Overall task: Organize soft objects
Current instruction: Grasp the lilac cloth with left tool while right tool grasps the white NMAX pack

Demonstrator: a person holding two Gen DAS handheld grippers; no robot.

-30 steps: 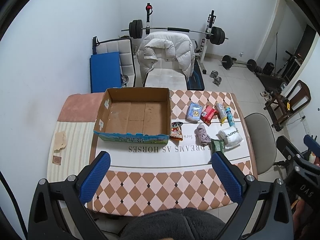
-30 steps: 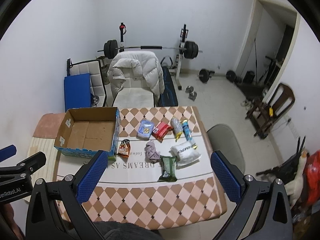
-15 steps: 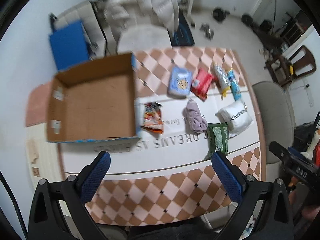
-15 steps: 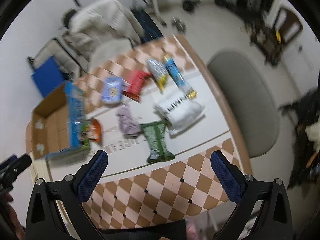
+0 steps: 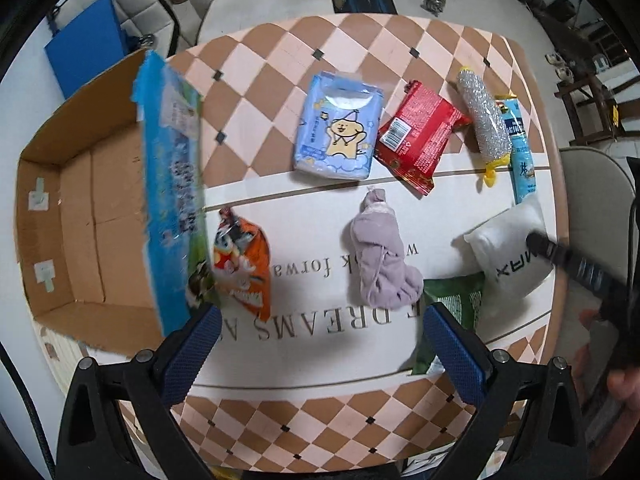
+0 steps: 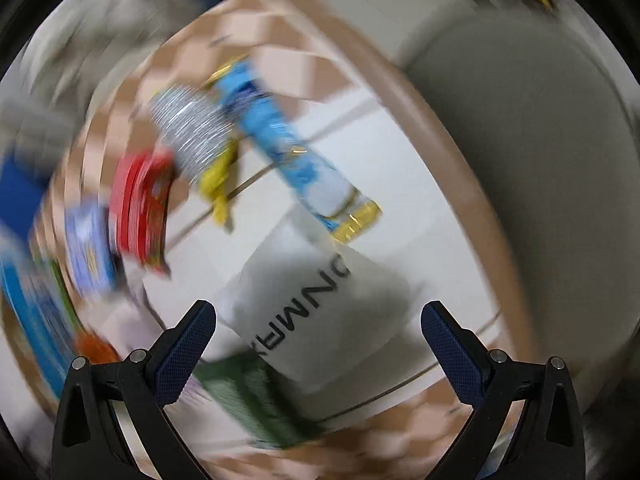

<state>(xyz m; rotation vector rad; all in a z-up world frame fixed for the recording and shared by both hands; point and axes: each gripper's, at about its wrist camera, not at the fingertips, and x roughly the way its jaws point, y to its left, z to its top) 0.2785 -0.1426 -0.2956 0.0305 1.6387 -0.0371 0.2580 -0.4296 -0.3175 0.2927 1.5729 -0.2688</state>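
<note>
You dropped both released claws toward the worktop [image 5: 360, 40]; right claw [image 6: 319, 334] neared white pillow [image 6: 320, 320] at 12 o'clock, likely first pick.

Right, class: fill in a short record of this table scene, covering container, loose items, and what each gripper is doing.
container: open brown cardboard box with blue printed side, empty, at the table's left
loose items: blue cartoon tissue pack, red foil packet, lilac cloth bundle, orange snack bag, white lettered pillow pouch
left gripper: open, holding nothing
right gripper: open, above the white pouch; view blurred
</note>
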